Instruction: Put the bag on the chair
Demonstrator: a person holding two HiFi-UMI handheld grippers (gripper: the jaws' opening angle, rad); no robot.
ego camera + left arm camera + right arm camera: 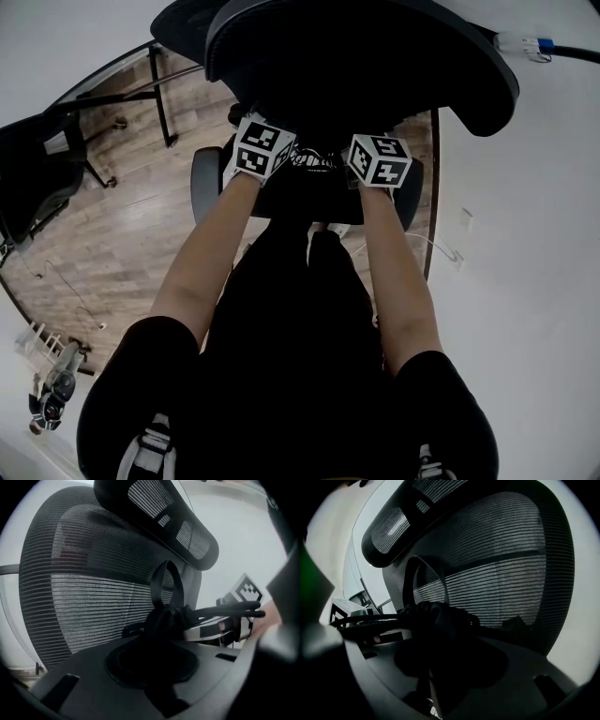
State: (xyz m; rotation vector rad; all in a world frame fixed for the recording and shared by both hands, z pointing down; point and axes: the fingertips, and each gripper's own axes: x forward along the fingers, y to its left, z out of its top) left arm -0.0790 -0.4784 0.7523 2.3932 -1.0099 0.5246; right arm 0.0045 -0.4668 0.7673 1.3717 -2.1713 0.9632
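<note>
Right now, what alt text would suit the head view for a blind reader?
Seen from above, a person's bare arms hold the left claw and right claw at a black bag by a black office chair; wood floor lies left.

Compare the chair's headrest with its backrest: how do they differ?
The headrest is a small, narrow piece slanting on top; the backrest is a far larger rounded panel below it. The headrest's mesh sits in windows of a solid frame; the backrest's mesh runs in fine horizontal lines across its face. The bag bunches low before the backrest, well under the headrest. Both are dark mesh.
</note>
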